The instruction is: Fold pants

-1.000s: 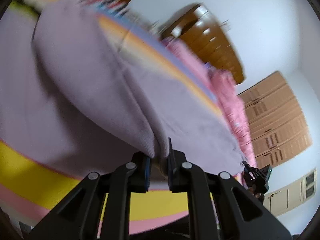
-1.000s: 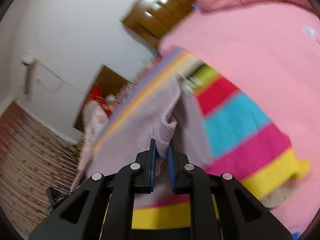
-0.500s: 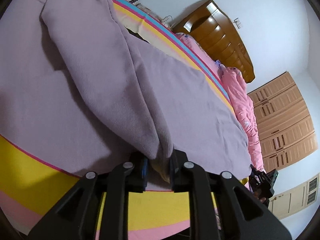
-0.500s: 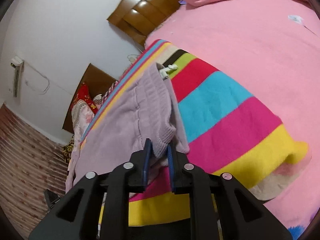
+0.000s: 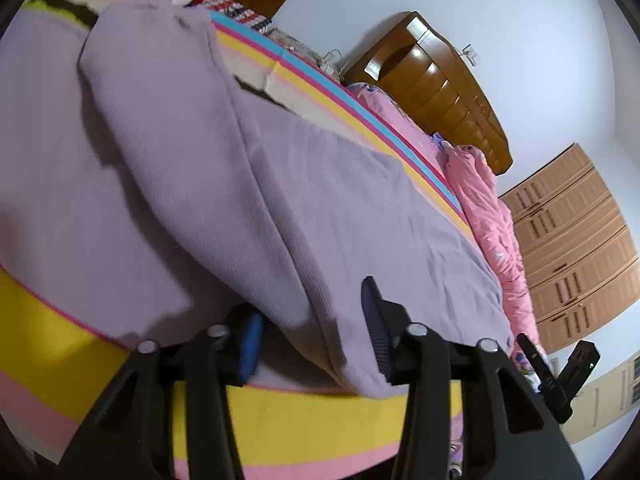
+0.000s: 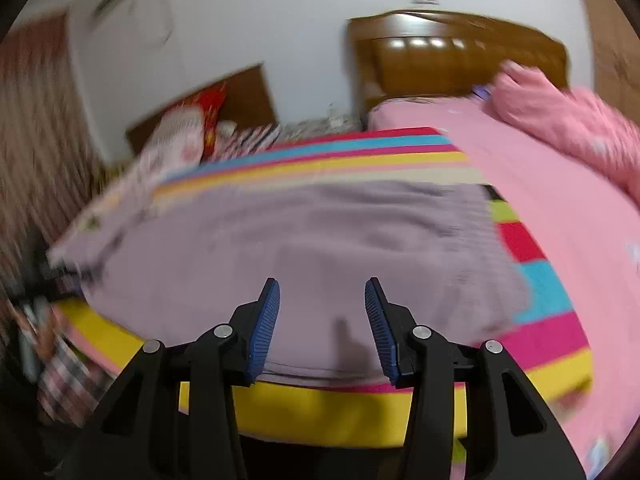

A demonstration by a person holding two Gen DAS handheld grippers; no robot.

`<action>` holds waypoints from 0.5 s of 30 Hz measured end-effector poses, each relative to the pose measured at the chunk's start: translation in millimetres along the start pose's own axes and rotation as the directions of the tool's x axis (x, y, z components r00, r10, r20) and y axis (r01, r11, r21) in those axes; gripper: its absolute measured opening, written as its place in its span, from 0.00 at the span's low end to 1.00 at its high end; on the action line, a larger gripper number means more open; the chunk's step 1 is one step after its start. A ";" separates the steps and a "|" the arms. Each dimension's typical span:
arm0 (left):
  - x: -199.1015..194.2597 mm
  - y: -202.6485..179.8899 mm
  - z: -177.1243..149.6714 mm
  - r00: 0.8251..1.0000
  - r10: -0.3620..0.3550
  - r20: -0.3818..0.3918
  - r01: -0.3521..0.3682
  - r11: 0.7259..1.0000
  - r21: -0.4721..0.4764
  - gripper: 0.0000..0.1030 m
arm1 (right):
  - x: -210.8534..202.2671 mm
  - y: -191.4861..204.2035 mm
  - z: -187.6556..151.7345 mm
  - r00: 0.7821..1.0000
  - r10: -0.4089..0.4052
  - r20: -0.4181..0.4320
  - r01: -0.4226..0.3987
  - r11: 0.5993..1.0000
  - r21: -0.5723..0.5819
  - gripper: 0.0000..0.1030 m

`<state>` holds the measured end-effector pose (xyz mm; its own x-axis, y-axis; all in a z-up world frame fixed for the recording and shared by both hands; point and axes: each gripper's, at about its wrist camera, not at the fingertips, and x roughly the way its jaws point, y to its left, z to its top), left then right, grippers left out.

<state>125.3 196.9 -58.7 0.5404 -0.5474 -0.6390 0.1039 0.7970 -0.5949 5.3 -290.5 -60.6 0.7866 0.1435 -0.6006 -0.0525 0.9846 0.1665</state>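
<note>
No text, label, brand, number or sign can be read in either wrist view. The red cushion by the wall bears a pattern too blurred to make out as writing.

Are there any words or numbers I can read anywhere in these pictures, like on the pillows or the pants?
No text can be read anywhere.
Red pillow: it has a pale pattern, too blurred to tell if it is writing.
Purple pants: no label or print shows.
Striped blanket: only colour bands.
Wardrobe and headboard: plain wood, no signs.
</note>
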 end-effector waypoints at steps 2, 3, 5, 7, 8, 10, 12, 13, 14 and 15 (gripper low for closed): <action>-12.1 -13.0 7.8 0.999 0.002 0.048 -0.005 0.998 0.056 0.16 | 13.3 8.9 -1.0 1.000 -0.005 -0.025 0.004 1.000 -0.022 0.44; -20.5 -17.8 9.3 0.998 0.001 0.069 -0.006 0.998 0.070 0.16 | 19.3 9.5 -1.4 0.999 0.001 -0.039 -0.002 1.000 -0.020 0.44; -28.2 -16.5 9.1 0.997 -0.003 0.075 -0.002 0.998 0.070 0.16 | 33.9 4.4 -10.7 0.994 -0.045 -0.100 0.043 0.999 -0.019 0.43; -17.4 1.1 4.5 1.000 -0.008 0.026 0.008 1.000 0.026 0.18 | 39.6 -1.6 -21.0 0.996 -0.026 -0.090 0.025 1.000 -0.007 0.44; -8.3 11.0 1.4 1.000 0.007 0.005 -0.007 1.000 0.008 0.22 | 38.8 -3.1 -24.6 0.998 -0.019 -0.064 0.018 1.000 -0.016 0.44; -1.1 24.8 -2.7 0.999 -0.026 0.028 0.026 1.000 0.002 0.27 | 39.1 -0.7 -25.2 0.998 -0.027 -0.061 0.025 0.999 -0.032 0.44; -4.4 31.3 -4.0 0.996 -0.075 0.051 0.076 0.997 -0.015 0.31 | 39.0 -0.8 -23.8 0.997 -0.032 -0.074 0.030 0.999 -0.028 0.44; -9.2 31.8 -3.6 0.995 -0.074 0.070 0.075 0.997 -0.022 0.47 | 39.3 -0.2 -22.3 0.996 -0.038 -0.082 0.035 0.999 -0.039 0.44; -14.9 31.6 -3.6 0.995 -0.050 0.090 0.053 0.998 -0.024 0.63 | 39.0 0.9 -22.2 0.995 -0.043 -0.089 0.038 0.998 -0.049 0.44; -24.1 28.8 -2.4 0.992 0.017 0.122 -0.014 1.000 -0.027 0.65 | 35.8 3.3 -21.7 0.994 -0.045 -0.101 0.040 0.998 -0.056 0.44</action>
<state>113.3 232.4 -61.6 0.6399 -0.4988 -0.5846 0.0737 0.7971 -0.5993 20.0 -280.0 -98.6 0.7218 0.1081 -0.6836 -0.0558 0.9936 0.0982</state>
